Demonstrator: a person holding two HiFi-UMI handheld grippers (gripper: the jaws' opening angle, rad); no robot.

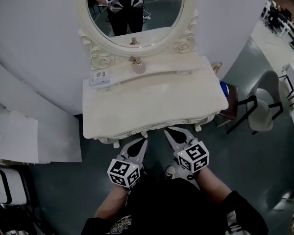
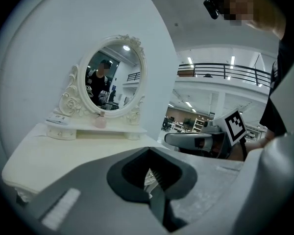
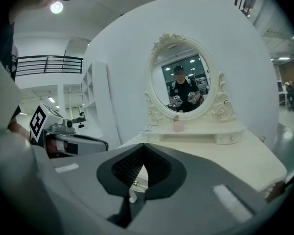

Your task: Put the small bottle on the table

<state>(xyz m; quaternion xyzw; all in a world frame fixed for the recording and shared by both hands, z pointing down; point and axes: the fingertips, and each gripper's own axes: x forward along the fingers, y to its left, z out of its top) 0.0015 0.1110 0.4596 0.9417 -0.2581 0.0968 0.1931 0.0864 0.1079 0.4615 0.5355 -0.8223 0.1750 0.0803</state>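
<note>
Beyond the shut, empty left gripper (image 1: pixel 142 142) and right gripper (image 1: pixel 169 132), smooth cream tabletop (image 1: pixel 152 102) runs open to the small rounded pink bottle (image 1: pixel 138 66) on a carved shelf (image 1: pixel 179 64).

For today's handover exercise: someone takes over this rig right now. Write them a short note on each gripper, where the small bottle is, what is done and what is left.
Left gripper: jaws together, nothing in them, held off the near edge of the dressing table.
Right gripper: the same, jaws together and empty, beside the left one.
Small pink bottle: upright on the raised shelf at the foot of the oval mirror, untouched.
Done: nothing yet.
Left: open one gripper, reach across the tabletop, grasp the bottle, set it down on the tabletop and let go.
</note>
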